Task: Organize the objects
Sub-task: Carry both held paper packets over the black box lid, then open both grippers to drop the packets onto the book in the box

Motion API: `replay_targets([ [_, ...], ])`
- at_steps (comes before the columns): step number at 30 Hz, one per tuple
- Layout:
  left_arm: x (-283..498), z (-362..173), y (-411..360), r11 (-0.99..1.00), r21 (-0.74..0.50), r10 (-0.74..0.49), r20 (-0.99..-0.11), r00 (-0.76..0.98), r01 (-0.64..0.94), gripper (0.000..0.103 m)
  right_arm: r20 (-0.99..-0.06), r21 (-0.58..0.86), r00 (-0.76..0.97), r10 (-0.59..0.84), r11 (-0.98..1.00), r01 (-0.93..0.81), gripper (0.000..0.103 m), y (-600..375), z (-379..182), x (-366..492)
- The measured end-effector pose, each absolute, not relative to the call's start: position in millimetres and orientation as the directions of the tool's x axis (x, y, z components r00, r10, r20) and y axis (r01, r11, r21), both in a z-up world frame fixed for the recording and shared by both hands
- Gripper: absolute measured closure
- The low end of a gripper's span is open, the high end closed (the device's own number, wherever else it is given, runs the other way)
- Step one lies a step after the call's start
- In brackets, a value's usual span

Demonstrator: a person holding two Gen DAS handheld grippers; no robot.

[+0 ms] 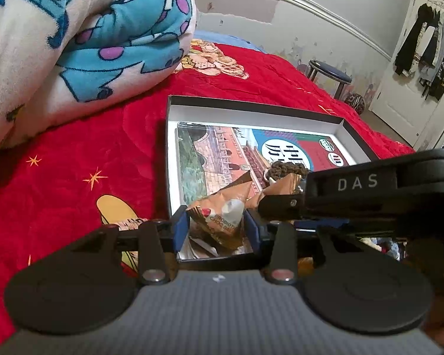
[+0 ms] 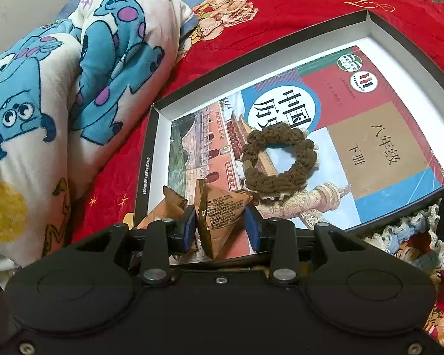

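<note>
An open black box (image 1: 251, 108) (image 2: 251, 44) lies on the bed with a history textbook (image 1: 222, 148) (image 2: 370, 103) flat inside it. A brown crocheted scrunchie (image 2: 278, 162) (image 1: 284, 170) rests on the book. At the box's near edge my left gripper (image 1: 217, 226) stands open, an orange chocolate-ball packet (image 1: 222, 216) loose between its blue pads. My right gripper (image 2: 222, 227) is shut on a second orange packet (image 2: 225, 216), held just above the book. One of its fingers (image 1: 281, 204) reaches in from the right in the left wrist view. The first packet (image 2: 168, 204) sits in the near left corner.
A rolled white blanket with blue monsters (image 1: 74, 44) (image 2: 74, 88) lies left of the box on the red bedspread (image 1: 74, 162). A crocheted piece (image 2: 414, 230) lies at the near right. Beyond the bed stand a stool (image 1: 330, 74) and a door hung with clothes (image 1: 423, 44).
</note>
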State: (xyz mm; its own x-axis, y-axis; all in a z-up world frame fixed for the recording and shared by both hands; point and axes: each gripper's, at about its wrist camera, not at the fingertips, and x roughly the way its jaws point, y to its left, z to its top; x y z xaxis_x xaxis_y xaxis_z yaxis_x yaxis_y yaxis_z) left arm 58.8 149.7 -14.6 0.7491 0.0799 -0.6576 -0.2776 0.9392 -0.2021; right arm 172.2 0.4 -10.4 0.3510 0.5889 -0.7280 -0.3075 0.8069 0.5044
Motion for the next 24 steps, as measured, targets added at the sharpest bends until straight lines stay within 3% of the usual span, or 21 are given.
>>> replay_targets([
  [5,58,-13,146,0.937,-0.198,0.087,-0.667,0.74,-0.289,0.041,-0.73,0.506,0.348,0.588,0.807,-0.304,0.059,0,-6,170],
  [10,52,-4,145,0.936,-0.205,0.087,-0.653,0.752,-0.286,0.034,-0.698,0.548,0.332,0.634,0.772,-0.322,0.031,-7,7,165],
  [13,46,7,148,0.93,-0.212,0.105,-0.627,0.772,-0.299,0.03,-0.694,0.524,0.355,0.627,0.777,-0.348,0.026,-12,24,160],
  [24,26,37,139,0.931,-0.225,0.123,-0.546,0.829,-0.287,0.028,-0.576,0.491,0.608,0.546,0.826,-0.277,0.02,-126,118,135],
])
